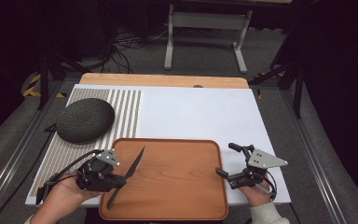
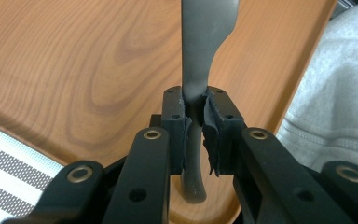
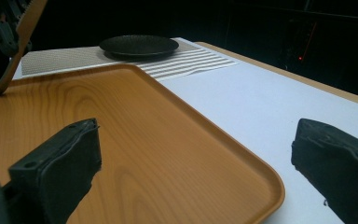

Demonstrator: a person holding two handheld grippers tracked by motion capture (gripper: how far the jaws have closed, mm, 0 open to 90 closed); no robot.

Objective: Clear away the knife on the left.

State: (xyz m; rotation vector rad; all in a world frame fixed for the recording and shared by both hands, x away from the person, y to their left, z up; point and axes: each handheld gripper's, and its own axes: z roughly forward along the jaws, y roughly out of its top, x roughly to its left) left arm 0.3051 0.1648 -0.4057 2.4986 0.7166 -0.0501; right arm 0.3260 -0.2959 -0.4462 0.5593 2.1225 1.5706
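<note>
One dark knife [image 1: 127,177] is clamped in my left gripper [image 2: 196,122] over the left end of one wooden tray [image 1: 182,205], its lower tip seemingly touching the wood, while my right gripper [image 1: 226,161] gapes empty at the tray's right rim, one dark plate [image 1: 85,120] well behind.

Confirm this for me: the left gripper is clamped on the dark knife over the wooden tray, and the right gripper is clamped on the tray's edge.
One part is wrong. The right gripper holds nothing: the right gripper view shows its jaws standing wide apart, one over the wooden tray, one over the white mat. The left gripper is indeed clamped on the dark knife.
</note>
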